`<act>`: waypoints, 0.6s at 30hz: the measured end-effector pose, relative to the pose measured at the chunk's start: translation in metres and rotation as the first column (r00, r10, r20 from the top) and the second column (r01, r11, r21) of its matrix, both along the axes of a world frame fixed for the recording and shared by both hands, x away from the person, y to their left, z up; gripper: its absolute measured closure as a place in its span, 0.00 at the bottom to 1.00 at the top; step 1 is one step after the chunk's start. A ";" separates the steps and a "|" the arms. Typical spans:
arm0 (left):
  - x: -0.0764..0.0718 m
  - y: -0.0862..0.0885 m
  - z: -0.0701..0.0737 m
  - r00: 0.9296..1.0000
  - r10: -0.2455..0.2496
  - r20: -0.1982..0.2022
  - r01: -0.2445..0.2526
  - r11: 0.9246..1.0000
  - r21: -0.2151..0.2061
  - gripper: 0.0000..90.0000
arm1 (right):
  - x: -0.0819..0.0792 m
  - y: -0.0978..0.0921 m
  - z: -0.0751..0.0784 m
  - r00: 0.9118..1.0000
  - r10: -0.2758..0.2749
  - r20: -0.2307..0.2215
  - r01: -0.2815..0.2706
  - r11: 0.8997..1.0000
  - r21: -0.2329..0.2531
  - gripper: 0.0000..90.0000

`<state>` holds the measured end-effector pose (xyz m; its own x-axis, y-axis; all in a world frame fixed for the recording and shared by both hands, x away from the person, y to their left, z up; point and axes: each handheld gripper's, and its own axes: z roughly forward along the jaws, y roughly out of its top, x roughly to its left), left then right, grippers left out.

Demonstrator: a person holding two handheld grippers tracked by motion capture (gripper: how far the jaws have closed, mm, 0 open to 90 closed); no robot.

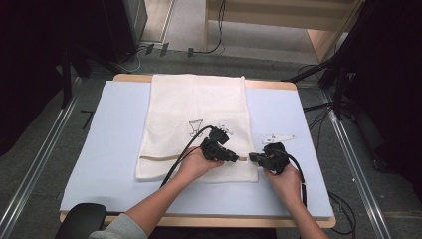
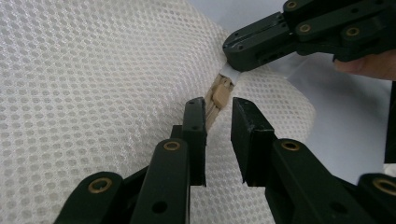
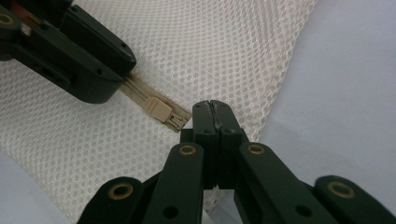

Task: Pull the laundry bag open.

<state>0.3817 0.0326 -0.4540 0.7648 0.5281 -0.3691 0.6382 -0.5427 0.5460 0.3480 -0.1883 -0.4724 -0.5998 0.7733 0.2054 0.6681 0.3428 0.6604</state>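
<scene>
A: Pale blue table top (image 1: 114, 149), one white mesh bag (image 1: 196, 114) laid flat along its middle. I count one tan zipper (image 3: 135, 91) running across the near end of the bag, with one slider (image 2: 220, 94) near the bag's right edge.

B: Where do your tongs sit against it?

A: My left gripper (image 2: 218, 122) hangs over the zipper line just short of the slider, jaws parted, gripping nothing. My right gripper (image 3: 215, 108) is clenched at the bag's edge just beyond the slider; its tips hide what they pinch, perhaps the white tab (image 2: 229, 73) at the zipper end.

B: Count of tools?

A: Two grippers, tips near each other, slider between them.
</scene>
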 end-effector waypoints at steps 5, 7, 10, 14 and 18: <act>0.002 -0.007 -0.006 1.000 0.000 -0.016 -0.001 1.000 -0.021 0.85 | -0.001 0.001 0.000 1.000 -0.003 -0.002 0.003 1.000 -0.003 1.00; 0.003 -0.012 -0.008 1.000 -0.004 -0.012 0.004 1.000 -0.012 0.85 | -0.001 0.001 0.000 1.000 -0.004 0.000 0.004 1.000 -0.003 1.00; 0.004 -0.014 -0.011 1.000 0.000 -0.024 -0.001 1.000 -0.025 0.86 | -0.001 0.001 0.000 1.000 -0.004 0.001 0.004 1.000 -0.002 1.00; 0.004 -0.017 -0.012 1.000 0.004 -0.027 -0.005 0.999 -0.034 0.87 | -0.002 0.001 0.000 1.000 -0.005 0.000 0.005 1.000 -0.001 1.00; 0.004 -0.023 -0.015 1.000 0.008 -0.027 -0.009 0.999 -0.046 0.89 | -0.002 0.001 0.000 1.000 -0.001 0.008 0.001 1.000 -0.003 1.00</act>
